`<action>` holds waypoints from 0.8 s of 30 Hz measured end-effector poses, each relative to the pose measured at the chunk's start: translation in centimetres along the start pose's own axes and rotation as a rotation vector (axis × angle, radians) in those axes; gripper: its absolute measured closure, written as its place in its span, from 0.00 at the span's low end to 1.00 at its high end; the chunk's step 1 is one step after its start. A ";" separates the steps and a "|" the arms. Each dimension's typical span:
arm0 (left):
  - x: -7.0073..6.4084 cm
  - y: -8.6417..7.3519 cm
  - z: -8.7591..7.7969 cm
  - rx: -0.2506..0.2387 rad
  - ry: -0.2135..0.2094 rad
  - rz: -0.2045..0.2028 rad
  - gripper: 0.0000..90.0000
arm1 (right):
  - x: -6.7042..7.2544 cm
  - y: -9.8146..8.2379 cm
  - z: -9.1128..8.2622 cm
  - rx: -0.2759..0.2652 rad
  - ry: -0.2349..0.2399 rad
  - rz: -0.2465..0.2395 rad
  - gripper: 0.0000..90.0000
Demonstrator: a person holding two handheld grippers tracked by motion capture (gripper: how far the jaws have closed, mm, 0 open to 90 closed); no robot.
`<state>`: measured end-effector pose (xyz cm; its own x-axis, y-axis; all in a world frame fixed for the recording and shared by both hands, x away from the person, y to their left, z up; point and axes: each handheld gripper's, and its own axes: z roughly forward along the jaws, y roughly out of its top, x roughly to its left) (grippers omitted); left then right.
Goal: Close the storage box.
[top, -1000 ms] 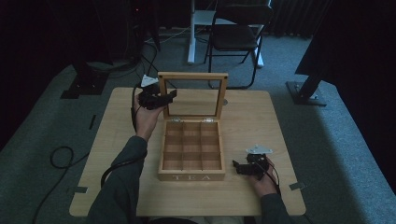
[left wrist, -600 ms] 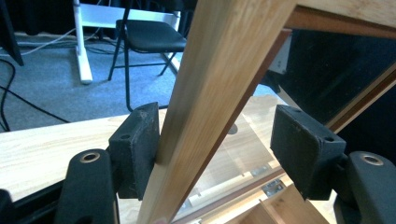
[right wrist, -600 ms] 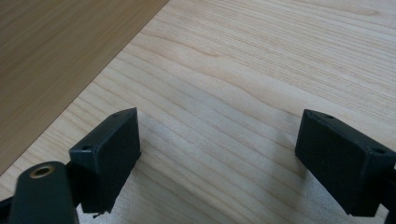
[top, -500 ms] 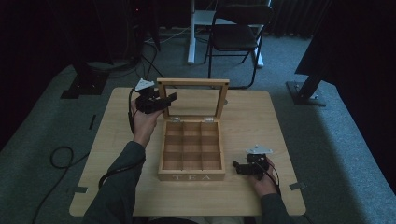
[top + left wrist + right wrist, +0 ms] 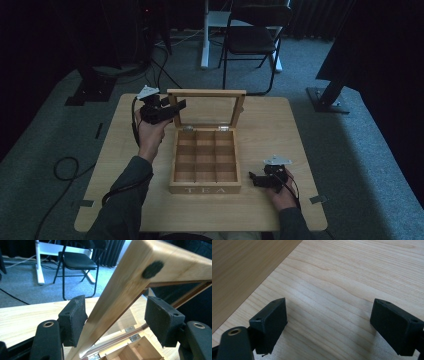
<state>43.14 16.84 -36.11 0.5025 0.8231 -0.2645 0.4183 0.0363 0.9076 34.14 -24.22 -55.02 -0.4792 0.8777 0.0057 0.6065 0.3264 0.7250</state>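
A wooden tea box (image 5: 205,165) with several empty compartments stands mid-table. Its glass-paned lid (image 5: 206,93) is raised upright. My left gripper (image 5: 176,106) is held at the lid's left upper corner. In the left gripper view the lid's frame (image 5: 130,280) runs between the jaws of this gripper (image 5: 115,302). The left pad (image 5: 72,320) lies against the wood and the right pad (image 5: 162,320) stands clear, so it is open. Its jaws have just been closing a little. My right gripper (image 5: 253,179) rests open on the table (image 5: 342,270), right of the box front, with nothing between its jaws (image 5: 329,305).
The box's wooden side (image 5: 242,265) lies close to the right gripper's left. Bare tabletop (image 5: 280,130) extends to the right of the box. A folding chair (image 5: 252,40) and stand bases are on the carpet beyond the table.
My left gripper has drifted slightly leftward at the lid's corner, and the lid's top rail sits a little lower in the picture. The right gripper has kept still.
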 end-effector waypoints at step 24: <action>-1.4 -0.2 -2.5 -0.015 0.065 0.073 0.53 | 0.0 0.0 0.0 0.000 0.000 0.000 0.15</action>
<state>40.44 17.15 -35.09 0.4812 0.8587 -0.1763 0.3709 -0.0172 0.9285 34.14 -24.22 -55.02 -0.4795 0.8775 0.0059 0.6063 0.3264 0.7252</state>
